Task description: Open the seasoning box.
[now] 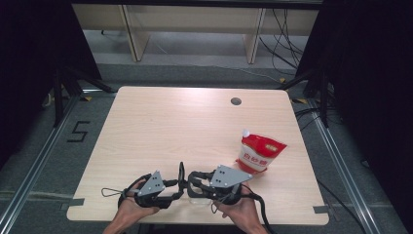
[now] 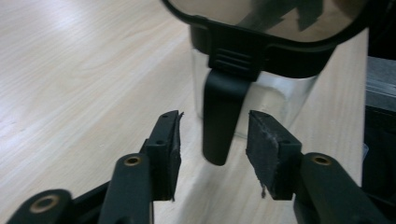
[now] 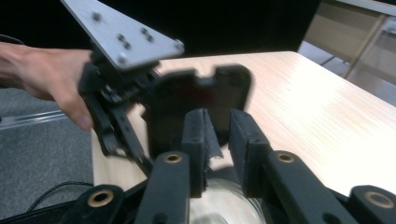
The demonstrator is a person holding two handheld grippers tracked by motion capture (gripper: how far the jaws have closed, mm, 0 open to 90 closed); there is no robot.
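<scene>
A clear container (image 1: 196, 195) with a black-rimmed lid (image 2: 261, 28) stands near the table's front edge, between my two grippers. My left gripper (image 1: 180, 182) (image 2: 212, 140) is open, and the lid's black latch (image 2: 222, 116) hangs down between its pads without touching them. From the other side, my right gripper (image 1: 193, 181) (image 3: 218, 140) has its jaws drawn close together over the container's clear body (image 3: 224, 205), apparently pinching the black lid part (image 3: 201, 102). That part is blurred.
A red and white pouch (image 1: 259, 152) with a white spout stands right of the grippers. The wooden table (image 1: 170, 126) has a cable hole (image 1: 235, 101) at the back. A hand (image 3: 51, 79) and the other gripper's grey plate (image 3: 121, 35) are in the right gripper view.
</scene>
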